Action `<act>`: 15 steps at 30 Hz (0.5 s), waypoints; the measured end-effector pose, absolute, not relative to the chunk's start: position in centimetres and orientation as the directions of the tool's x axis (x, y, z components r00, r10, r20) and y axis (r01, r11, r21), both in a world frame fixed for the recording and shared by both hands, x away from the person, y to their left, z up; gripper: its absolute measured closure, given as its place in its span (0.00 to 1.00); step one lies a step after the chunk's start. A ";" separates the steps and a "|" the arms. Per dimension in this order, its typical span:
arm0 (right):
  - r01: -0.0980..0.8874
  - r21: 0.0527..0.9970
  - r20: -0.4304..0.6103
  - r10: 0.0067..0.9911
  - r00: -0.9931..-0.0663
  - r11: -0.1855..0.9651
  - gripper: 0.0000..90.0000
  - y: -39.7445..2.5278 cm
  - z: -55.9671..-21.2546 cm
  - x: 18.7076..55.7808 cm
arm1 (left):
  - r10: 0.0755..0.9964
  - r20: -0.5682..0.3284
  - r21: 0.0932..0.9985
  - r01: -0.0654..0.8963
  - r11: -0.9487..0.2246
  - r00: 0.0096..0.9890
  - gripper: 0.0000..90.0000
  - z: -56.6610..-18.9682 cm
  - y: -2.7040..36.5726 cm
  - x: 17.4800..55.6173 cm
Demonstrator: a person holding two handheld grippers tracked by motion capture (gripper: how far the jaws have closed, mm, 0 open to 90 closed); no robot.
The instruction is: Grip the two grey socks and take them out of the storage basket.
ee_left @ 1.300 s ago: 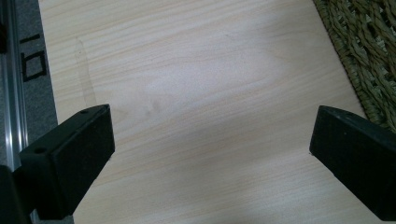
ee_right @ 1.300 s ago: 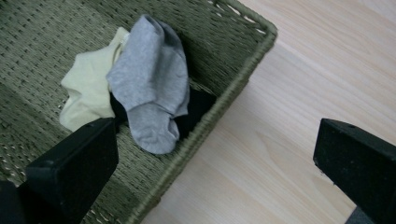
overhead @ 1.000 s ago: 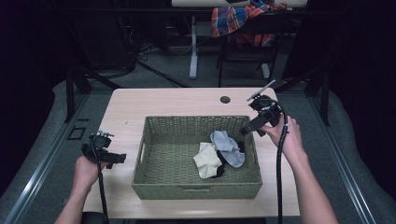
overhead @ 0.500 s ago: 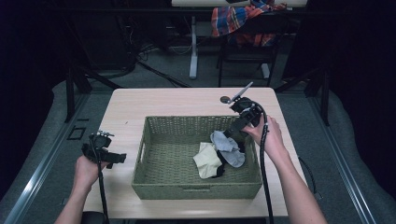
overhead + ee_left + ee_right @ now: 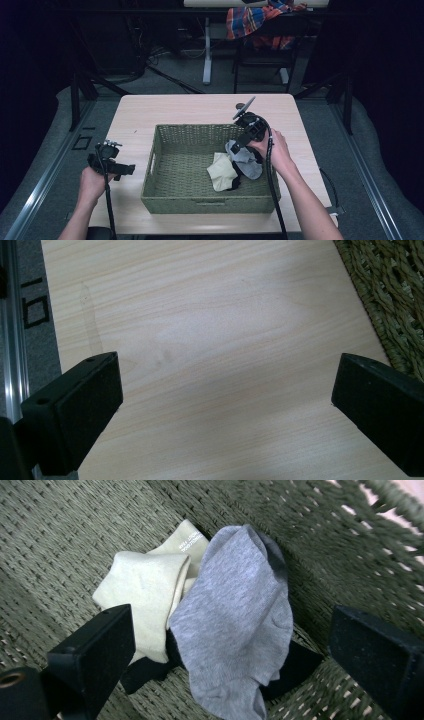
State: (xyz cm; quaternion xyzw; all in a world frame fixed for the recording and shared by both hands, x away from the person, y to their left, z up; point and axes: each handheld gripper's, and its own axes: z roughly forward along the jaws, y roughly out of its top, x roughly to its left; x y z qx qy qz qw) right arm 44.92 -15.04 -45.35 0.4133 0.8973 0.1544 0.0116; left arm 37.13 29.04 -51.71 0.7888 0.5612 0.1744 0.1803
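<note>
A green woven basket (image 5: 175,197) stands on the light wooden table (image 5: 195,107). Inside it, toward the right, lie a grey sock (image 5: 245,159) (image 5: 235,615), a cream sock (image 5: 221,170) (image 5: 147,592) and a black sock (image 5: 235,182) (image 5: 295,667), piled together. My right gripper (image 5: 239,145) (image 5: 232,645) hangs over the basket's right rear, open, its jaws spread on either side of the grey sock and just above it. Left of the basket, my left gripper (image 5: 125,170) (image 5: 225,405) is open over bare table, nothing between its jaws.
The basket wall (image 5: 395,295) lies just right of the left gripper. A table edge with a metal rail (image 5: 12,340) runs at its left. Behind the table stand a chair with a plaid cloth (image 5: 260,25) and a table leg (image 5: 206,50).
My right gripper has come from the table's right rear, leftward and down, into the basket over the socks. The left gripper has stayed put.
</note>
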 end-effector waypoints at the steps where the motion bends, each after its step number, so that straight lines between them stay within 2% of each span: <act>1: 0.738 0.287 0.107 0.745 -0.658 0.611 0.07 -15.0 -45.4 44.9 | 0.948 0.073 0.480 0.822 -0.305 0.309 0.00 -51.7 29.0 37.1; 4: 0.744 0.259 0.117 0.745 -0.657 0.616 0.16 -14.8 -46.2 45.2 | 0.947 0.072 0.481 0.821 -0.307 0.312 0.00 -51.6 29.1 37.1; 5: 0.755 0.269 0.118 0.757 -0.643 0.599 0.16 -14.5 -46.7 45.2 | 0.948 0.074 0.485 0.819 -0.306 0.310 0.00 -51.6 29.1 37.0; 8: 0.746 0.225 0.087 0.750 -0.656 0.626 0.24 -14.0 -47.3 45.3 | 0.949 0.073 0.483 0.821 -0.303 0.307 0.00 -51.6 29.1 37.0; 10: 0.742 0.223 0.072 0.748 -0.659 0.632 0.24 -13.9 -47.5 45.3 | 0.950 0.072 0.486 0.821 -0.300 0.305 0.00 -51.6 29.1 37.0; 11: 0.747 0.210 0.076 0.751 -0.656 0.631 0.29 -13.8 -47.9 45.4 | 0.948 0.072 0.486 0.819 -0.304 0.309 0.00 -51.6 29.1 37.0; 15: 0.755 0.198 0.066 0.760 -0.647 0.626 0.32 -13.7 -48.5 45.6 | 0.948 0.070 0.482 0.821 -0.305 0.311 0.00 -51.6 29.1 37.0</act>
